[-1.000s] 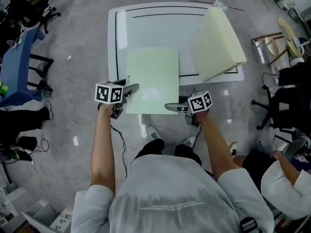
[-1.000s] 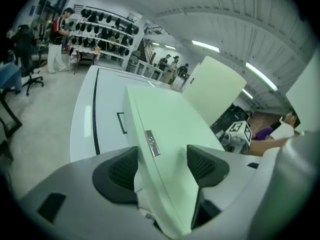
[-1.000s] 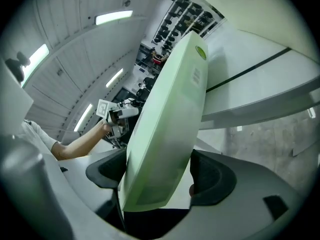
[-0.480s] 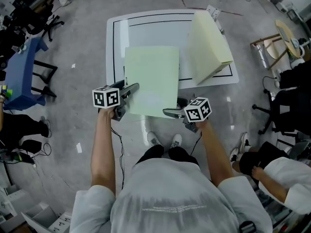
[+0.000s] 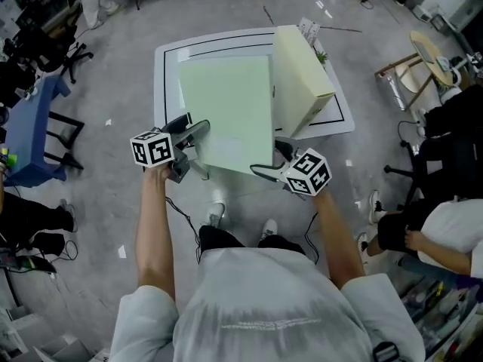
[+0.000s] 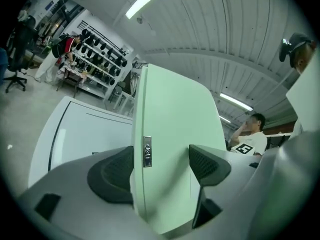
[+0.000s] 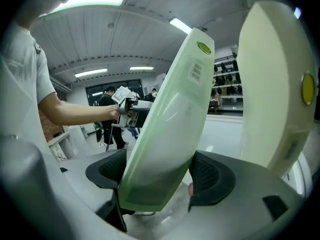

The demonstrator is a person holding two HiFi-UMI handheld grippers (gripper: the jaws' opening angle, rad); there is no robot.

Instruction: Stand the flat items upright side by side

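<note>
You hold the pale green panel (image 5: 230,111) at a tilt over the white surface (image 5: 167,59), just beside the cream panel (image 5: 298,78) that stands on its right side. Your right claw (image 5: 268,158) is clamped on the near edge. Your left claw (image 5: 194,125) has the panel between both pads too, but its jaws have just been opening, so firm up that hold. Set the lower edge down first, close to the cream one, then rock it upright without knocking its neighbour.
</note>
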